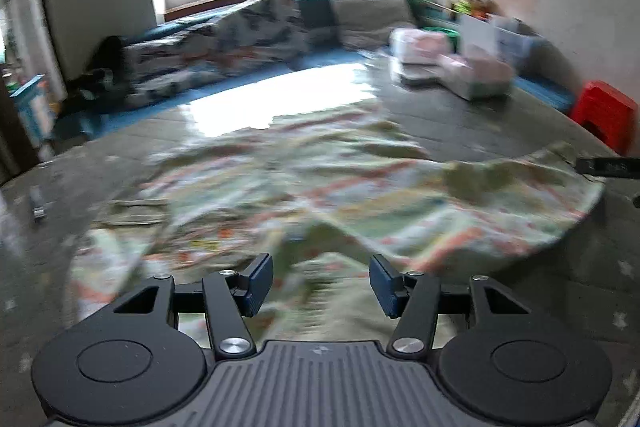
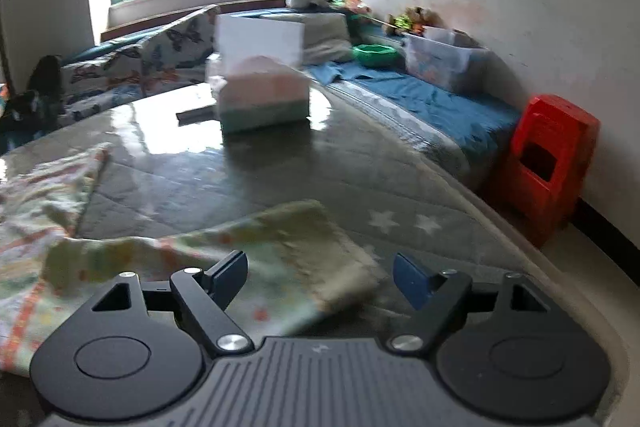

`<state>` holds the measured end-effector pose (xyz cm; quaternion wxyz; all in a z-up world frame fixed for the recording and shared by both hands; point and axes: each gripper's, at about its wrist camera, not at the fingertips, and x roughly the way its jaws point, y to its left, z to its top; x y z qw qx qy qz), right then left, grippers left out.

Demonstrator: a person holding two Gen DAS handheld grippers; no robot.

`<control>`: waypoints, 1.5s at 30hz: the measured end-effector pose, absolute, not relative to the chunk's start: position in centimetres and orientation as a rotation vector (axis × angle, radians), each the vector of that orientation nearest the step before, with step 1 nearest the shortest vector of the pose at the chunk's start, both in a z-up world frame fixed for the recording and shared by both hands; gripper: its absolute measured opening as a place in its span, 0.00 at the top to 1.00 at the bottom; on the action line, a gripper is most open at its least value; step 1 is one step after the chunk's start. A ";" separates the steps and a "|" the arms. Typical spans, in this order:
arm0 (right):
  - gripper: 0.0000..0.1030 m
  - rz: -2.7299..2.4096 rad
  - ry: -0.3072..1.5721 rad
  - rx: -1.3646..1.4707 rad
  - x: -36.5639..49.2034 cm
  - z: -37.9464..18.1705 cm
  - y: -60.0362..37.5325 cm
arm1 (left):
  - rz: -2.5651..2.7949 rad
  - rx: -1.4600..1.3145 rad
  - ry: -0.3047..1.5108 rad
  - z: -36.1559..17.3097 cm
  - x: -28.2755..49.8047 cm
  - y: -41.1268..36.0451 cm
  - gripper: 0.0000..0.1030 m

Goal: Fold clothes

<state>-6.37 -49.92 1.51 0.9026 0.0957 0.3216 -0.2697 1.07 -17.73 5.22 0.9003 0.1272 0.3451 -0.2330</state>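
Observation:
A pale green garment with orange and red print (image 1: 304, 195) lies crumpled and spread on a grey quilted table top (image 1: 460, 131). My left gripper (image 1: 320, 285) is open just above its near part, holding nothing. In the right wrist view a cuffed end of the same garment (image 2: 280, 259) lies flat. My right gripper (image 2: 320, 281) is open over that end, its left finger above the cloth, its right finger over bare table. The tip of the right gripper shows at the right edge of the left wrist view (image 1: 608, 167).
A stack of folded clothes (image 2: 260, 95) with a white board behind it stands on the far part of the table. A red plastic stool (image 2: 552, 163) stands at the right by the wall. A blue-covered bench (image 2: 420, 99) with bins and toys runs behind.

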 end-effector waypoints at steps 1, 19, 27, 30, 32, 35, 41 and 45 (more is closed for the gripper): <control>0.22 -0.569 0.667 0.202 -6.7 1.4 -50.2 | -0.501 0.268 0.719 5.0 1.2 -18.4 0.50; 0.92 -0.544 0.647 0.235 -6.5 1.0 -51.7 | -0.765 0.311 0.738 2.8 1.1 -24.2 0.57; 0.78 -0.586 0.665 0.220 -5.8 0.4 -52.7 | -0.824 0.340 0.743 2.0 0.2 -24.0 0.57; 0.76 -0.581 0.648 0.199 -5.8 1.3 -52.7 | -0.830 0.341 0.737 2.3 0.1 -23.9 0.57; 0.76 -0.549 0.639 0.196 -5.4 1.8 -52.6 | -0.834 0.338 0.730 2.5 0.0 -23.9 0.57; 0.76 -0.489 0.641 0.213 -4.2 2.1 -52.3 | -0.841 0.331 0.729 2.7 0.0 -24.0 0.57; 0.71 -0.409 0.691 0.204 -0.6 1.1 -51.4 | -0.842 0.323 0.742 2.5 0.1 -24.0 0.57; 0.65 -0.428 0.717 0.179 0.6 0.2 -51.4 | -0.829 0.307 0.733 2.9 0.2 -23.4 0.55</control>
